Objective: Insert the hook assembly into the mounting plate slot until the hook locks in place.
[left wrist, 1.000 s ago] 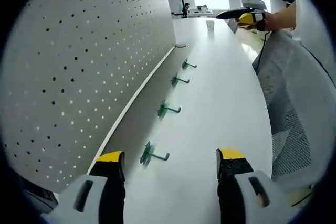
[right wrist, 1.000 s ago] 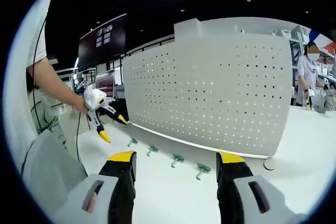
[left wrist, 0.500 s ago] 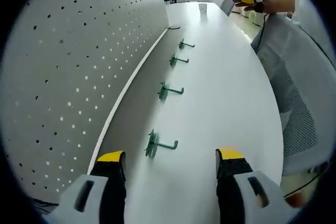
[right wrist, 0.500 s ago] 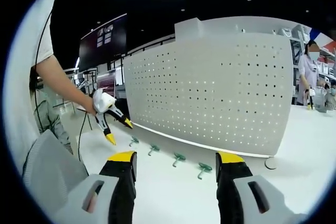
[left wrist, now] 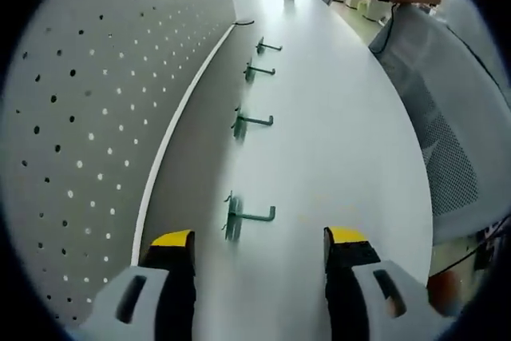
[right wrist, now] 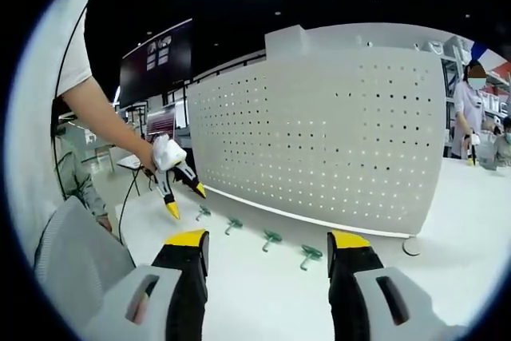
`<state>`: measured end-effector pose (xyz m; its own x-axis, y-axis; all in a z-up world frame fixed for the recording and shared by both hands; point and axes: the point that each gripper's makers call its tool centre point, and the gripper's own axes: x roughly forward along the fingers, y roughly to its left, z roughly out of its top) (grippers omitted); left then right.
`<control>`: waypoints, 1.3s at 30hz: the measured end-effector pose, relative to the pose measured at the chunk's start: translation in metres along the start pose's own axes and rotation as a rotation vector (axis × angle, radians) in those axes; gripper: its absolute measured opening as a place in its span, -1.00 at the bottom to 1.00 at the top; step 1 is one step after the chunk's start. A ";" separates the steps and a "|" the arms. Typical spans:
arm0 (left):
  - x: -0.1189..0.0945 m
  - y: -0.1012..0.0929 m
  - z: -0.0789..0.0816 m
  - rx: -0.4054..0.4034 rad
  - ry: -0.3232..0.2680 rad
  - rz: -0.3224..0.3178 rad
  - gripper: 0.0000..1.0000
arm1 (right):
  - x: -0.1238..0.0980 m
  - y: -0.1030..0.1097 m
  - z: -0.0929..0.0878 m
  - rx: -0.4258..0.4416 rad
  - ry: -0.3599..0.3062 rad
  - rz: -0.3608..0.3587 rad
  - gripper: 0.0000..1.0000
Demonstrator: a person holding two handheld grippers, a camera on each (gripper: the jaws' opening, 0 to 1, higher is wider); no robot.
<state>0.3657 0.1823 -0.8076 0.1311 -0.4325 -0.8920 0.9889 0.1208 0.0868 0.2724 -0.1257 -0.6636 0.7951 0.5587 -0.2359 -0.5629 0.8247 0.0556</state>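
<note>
Likely light, stiff and slippery, the nearest green hook point(left wrist: 245, 217) lies on the white table point(left wrist: 343, 117) at twelve o'clock of the wide-open, empty left gripper point(left wrist: 256, 243), best pinched along its straight shank.

The left gripper point(left wrist: 257, 249) was held low with its yellow-tipped fingers point(left wrist: 172, 239) wide apart, holding nothing. The right gripper point(right wrist: 266, 247) was open too. A bare arm point(right wrist: 104, 121) reached out, pointing the left gripper downward.
</note>
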 end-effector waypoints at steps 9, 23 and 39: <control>0.012 0.000 -0.010 0.038 0.056 -0.058 0.29 | 0.000 -0.001 -0.002 0.004 0.009 -0.002 0.15; 0.018 0.006 -0.016 0.030 0.061 -0.106 0.24 | 0.001 -0.003 -0.004 0.010 0.017 -0.006 0.12; 0.019 0.021 -0.011 -0.046 0.053 -0.056 -0.22 | 0.000 -0.005 -0.007 0.019 0.023 -0.012 0.12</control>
<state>0.3884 0.1862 -0.8274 0.0705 -0.3917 -0.9174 0.9901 0.1392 0.0167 0.2740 -0.1300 -0.6706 0.7963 0.5467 -0.2589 -0.5488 0.8329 0.0708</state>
